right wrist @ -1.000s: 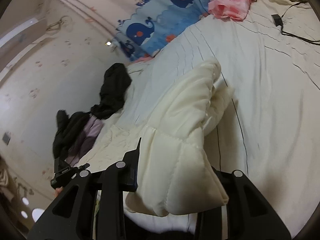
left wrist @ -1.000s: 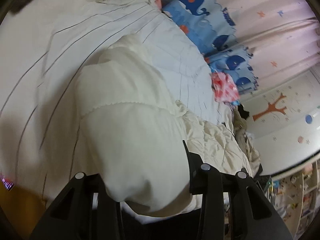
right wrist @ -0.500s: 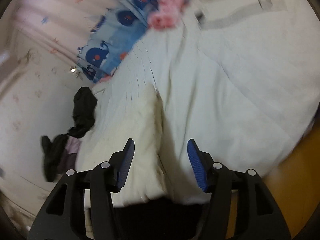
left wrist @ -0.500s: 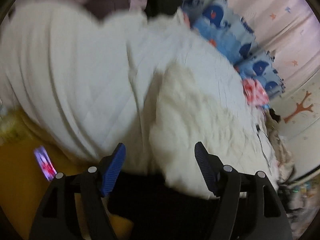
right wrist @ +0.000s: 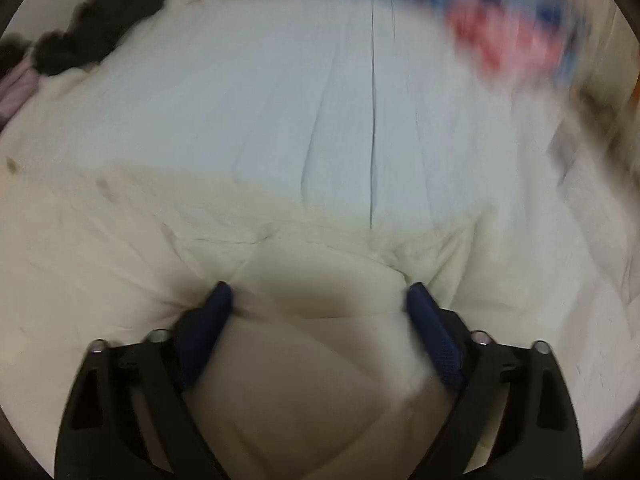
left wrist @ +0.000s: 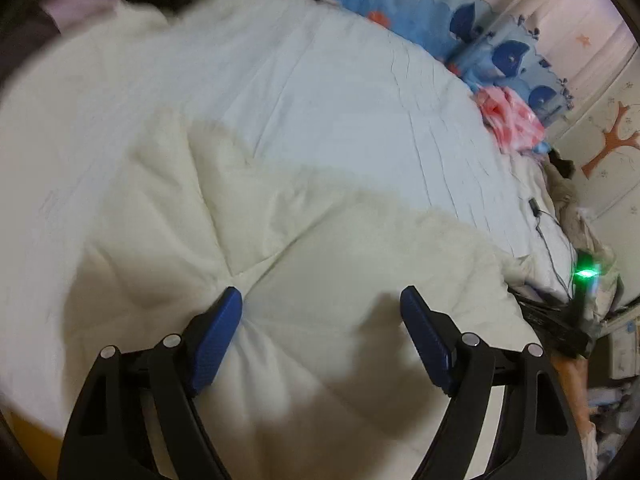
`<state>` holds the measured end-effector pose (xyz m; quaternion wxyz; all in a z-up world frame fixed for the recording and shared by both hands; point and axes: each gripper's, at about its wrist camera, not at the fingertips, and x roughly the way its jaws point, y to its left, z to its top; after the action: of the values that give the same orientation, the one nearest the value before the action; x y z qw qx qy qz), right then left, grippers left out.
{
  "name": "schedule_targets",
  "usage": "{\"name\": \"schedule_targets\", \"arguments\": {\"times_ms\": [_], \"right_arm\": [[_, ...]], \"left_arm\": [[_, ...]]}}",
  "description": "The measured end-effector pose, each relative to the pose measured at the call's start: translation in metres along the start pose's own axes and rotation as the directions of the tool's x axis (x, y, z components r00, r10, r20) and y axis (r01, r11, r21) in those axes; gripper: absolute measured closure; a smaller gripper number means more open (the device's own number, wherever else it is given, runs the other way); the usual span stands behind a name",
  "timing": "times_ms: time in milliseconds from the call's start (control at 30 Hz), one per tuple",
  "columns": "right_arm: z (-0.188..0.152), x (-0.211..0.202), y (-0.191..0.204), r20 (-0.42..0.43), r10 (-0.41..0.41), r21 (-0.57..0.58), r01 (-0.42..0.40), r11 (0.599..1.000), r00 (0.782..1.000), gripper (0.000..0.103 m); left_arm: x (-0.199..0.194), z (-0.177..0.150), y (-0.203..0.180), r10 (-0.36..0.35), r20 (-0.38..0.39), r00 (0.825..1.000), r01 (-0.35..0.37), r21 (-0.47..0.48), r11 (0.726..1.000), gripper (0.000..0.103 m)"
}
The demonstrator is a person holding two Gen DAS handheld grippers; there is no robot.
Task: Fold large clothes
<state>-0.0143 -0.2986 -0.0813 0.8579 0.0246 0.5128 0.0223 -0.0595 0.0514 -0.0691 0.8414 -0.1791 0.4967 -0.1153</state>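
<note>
A cream quilted padded garment [left wrist: 304, 240] lies spread on the white bed; it also shows in the right wrist view [right wrist: 280, 248]. My left gripper [left wrist: 322, 308] is open, its blue-padded fingers [left wrist: 218, 332] wide apart just over the garment, holding nothing. My right gripper [right wrist: 318, 300] is also open, low over a puffy fold of the same garment, with its pads [right wrist: 434, 344] touching or nearly touching the fabric. The right wrist view is motion-blurred.
The pale striped bed sheet [left wrist: 340, 100] extends beyond the garment. Blue whale-print pillows [left wrist: 480, 28] and a pink checked cloth [left wrist: 508, 120] lie at the head. Dark clothes [right wrist: 108, 28] are piled at the far left. A cable and a green-lit device [left wrist: 586, 276] sit at the right edge.
Both grippers were shut on the garment, holding it lifted. They have let go, opened wide, and the garment now lies flat on the bed.
</note>
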Motion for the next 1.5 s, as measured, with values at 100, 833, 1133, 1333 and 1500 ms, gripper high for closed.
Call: {"name": "schedule_targets", "arguments": {"times_ms": [100,833,1133,1333,1500], "right_arm": [[0.002,-0.007,-0.015,-0.008,0.037,0.06,-0.036,0.998,0.999,0.016],[0.021,-0.085,0.046,0.171,0.056,-0.081,-0.042,0.996,0.984,0.007],[-0.057,-0.041,-0.083,0.122,0.028,0.238,-0.057,0.97,0.992,0.006],[-0.051,-0.044,-0.062,0.096,-0.064,0.157,0.048,0.986,0.993,0.006],[-0.04,-0.056,-0.045,0.083,-0.07,0.166,0.055,0.985,0.994,0.006]], "left_arm": [[0.003,-0.002,-0.007,0.054,0.001,0.999,-0.054,0.035,0.998,0.025],[0.003,-0.007,-0.011,0.048,0.051,0.998,-0.049,0.026,0.998,0.025],[0.003,-0.008,-0.01,0.042,0.055,0.998,-0.043,0.026,0.999,0.025],[0.002,-0.01,-0.007,0.035,0.059,0.998,-0.036,0.016,0.999,0.025],[0.001,-0.009,-0.007,0.043,0.062,0.997,-0.044,0.021,0.999,0.025]]}}
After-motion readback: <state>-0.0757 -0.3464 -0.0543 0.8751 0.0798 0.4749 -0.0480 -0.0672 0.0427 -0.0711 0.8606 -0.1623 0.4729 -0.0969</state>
